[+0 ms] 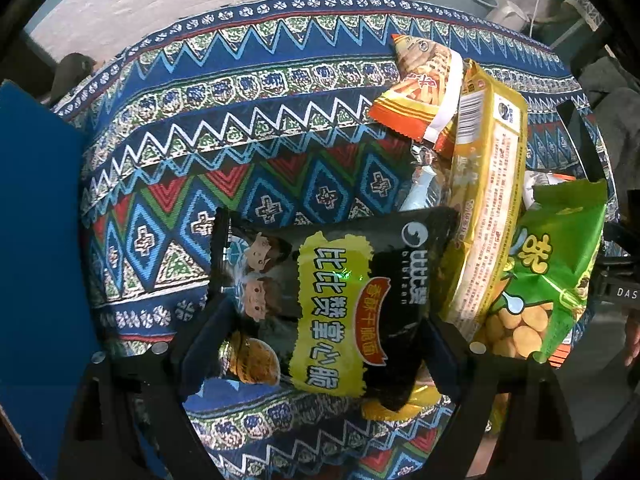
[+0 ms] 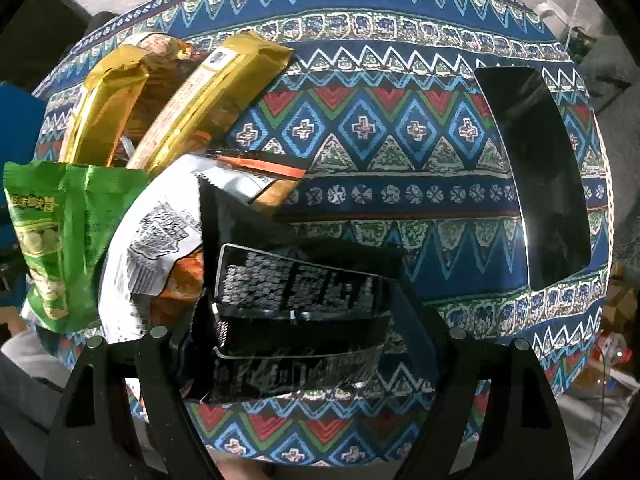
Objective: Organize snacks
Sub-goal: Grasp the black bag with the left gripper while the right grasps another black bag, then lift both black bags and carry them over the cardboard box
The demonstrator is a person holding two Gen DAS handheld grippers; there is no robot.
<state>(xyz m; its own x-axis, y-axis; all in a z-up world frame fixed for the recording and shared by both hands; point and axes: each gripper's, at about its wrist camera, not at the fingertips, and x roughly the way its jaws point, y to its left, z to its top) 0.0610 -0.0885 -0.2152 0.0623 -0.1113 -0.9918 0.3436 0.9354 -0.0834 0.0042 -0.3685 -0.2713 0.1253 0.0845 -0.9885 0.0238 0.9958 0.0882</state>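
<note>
Left gripper [image 1: 320, 344] wide, straddling black snack packet [image 1: 340, 300]; right gripper [image 2: 304, 344] clamps black pouch [image 2: 296, 312].

right tongs [image 2: 304, 332] straddle black packet [image 2: 296, 292] | green bag [image 2: 60, 232] left | black tray [image 2: 536, 176] right

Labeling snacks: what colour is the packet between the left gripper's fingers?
Black packet with a yellow label panel; shows best in the left wrist view.
</note>
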